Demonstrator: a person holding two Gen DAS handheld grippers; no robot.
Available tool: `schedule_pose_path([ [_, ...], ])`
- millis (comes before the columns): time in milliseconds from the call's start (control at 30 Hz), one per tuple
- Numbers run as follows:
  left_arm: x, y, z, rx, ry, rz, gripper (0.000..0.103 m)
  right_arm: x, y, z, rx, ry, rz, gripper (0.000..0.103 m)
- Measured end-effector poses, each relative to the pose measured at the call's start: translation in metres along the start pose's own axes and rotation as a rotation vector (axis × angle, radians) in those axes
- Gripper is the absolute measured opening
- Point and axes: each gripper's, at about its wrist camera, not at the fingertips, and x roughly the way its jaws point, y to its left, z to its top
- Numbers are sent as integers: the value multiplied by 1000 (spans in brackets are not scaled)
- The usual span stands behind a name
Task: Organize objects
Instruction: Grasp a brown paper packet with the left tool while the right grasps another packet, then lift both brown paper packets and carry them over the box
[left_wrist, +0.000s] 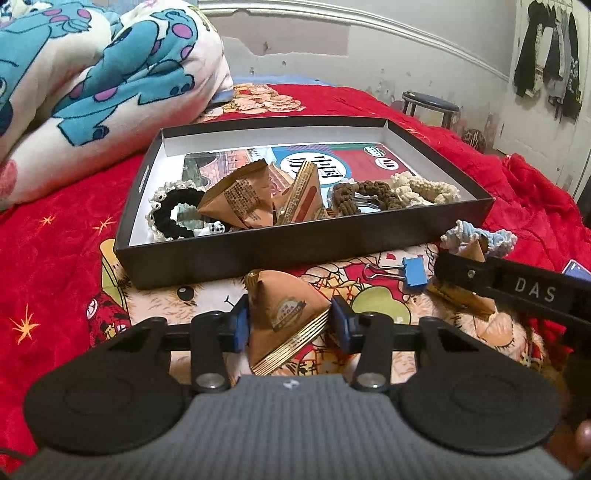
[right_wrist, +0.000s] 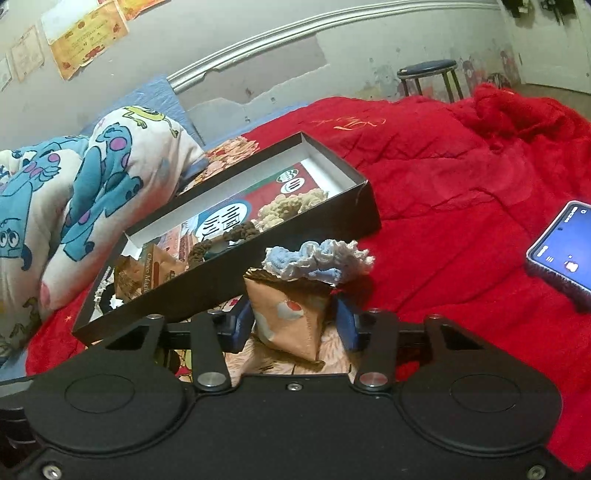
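Between the left gripper's (left_wrist: 290, 325) blue pads sits a glossy foil snack packet (left_wrist: 286, 314) with gold-ribbed edges. Ahead lies a matt black cardboard box (left_wrist: 306, 251). To its right a blue painted-metal binder clip (left_wrist: 413, 273) rests on the plush red blanket (left_wrist: 55, 258). Beyond the right gripper (right_wrist: 295, 323) lies a crocheted blue-and-white scrunchie (right_wrist: 317, 260).

A phone (right_wrist: 565, 247) lies on the red blanket (right_wrist: 461, 177) near a stool (right_wrist: 428, 75).

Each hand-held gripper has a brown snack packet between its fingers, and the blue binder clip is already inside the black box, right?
Not quite. The left wrist view shows the blue binder clip lying on the red blanket, outside the black box. The packets part holds.
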Motion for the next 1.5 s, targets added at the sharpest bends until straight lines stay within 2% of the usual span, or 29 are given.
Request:
schedule_pose_path([
  [367, -2, -1, 0, -3, 1, 10, 49, -5, 2, -2, -9, 13, -4, 37],
  [1033, -19, 0, 4, -7, 30, 0, 49, -43, 21, -5, -53, 22, -24, 35],
  [1500, -44, 8, 17, -14, -34, -26, 49, -71, 34, -5, -37, -24, 22, 35],
])
